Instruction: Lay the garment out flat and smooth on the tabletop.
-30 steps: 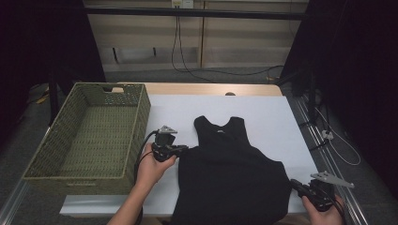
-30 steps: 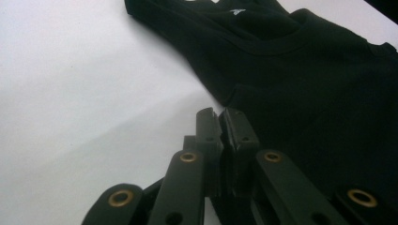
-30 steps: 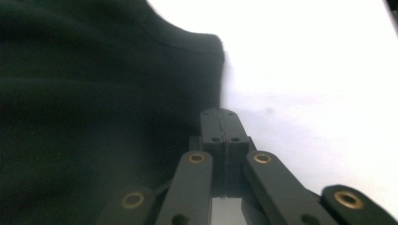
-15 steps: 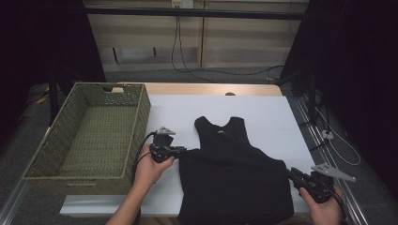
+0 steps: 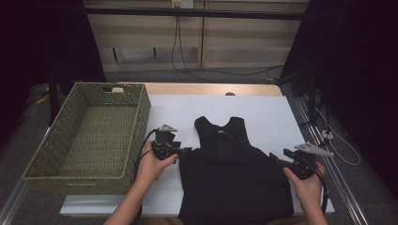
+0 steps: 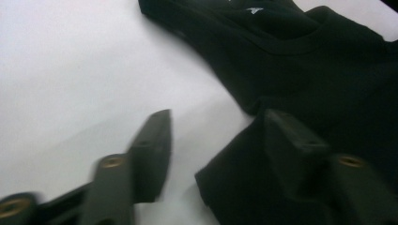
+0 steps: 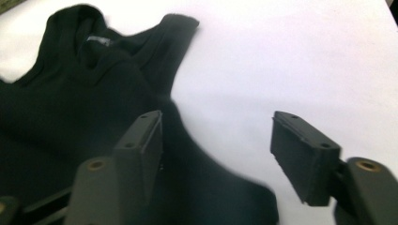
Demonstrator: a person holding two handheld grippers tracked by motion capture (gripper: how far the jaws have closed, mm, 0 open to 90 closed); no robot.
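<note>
A black tank top [image 5: 234, 178] lies flat on the white table [image 5: 263, 112], straps pointing away from me. My left gripper [image 5: 187, 151] is at its left side edge, below the armhole. In the left gripper view the jaws [image 6: 217, 122] stand apart; they have just been opening, and a corner of the black cloth [image 6: 305, 61] lies loose by the right jaw. My right gripper [image 5: 274, 157] sits at the top's right side edge. Its jaws [image 7: 217, 119] have also just been opening and stand open over the edge of the cloth [image 7: 70, 103], with no pad pressing on it.
A woven green basket [image 5: 133, 136] with nothing in it stands on the table's left part, close to my left hand. Bare white table lies beyond the straps and to the right. Metal rails and cables run along the table's right side [image 5: 324, 136].
Both grippers went from shut on the top's side edges to open, letting the cloth go. The right gripper slid away from me along the right edge. The left hand stayed put.
</note>
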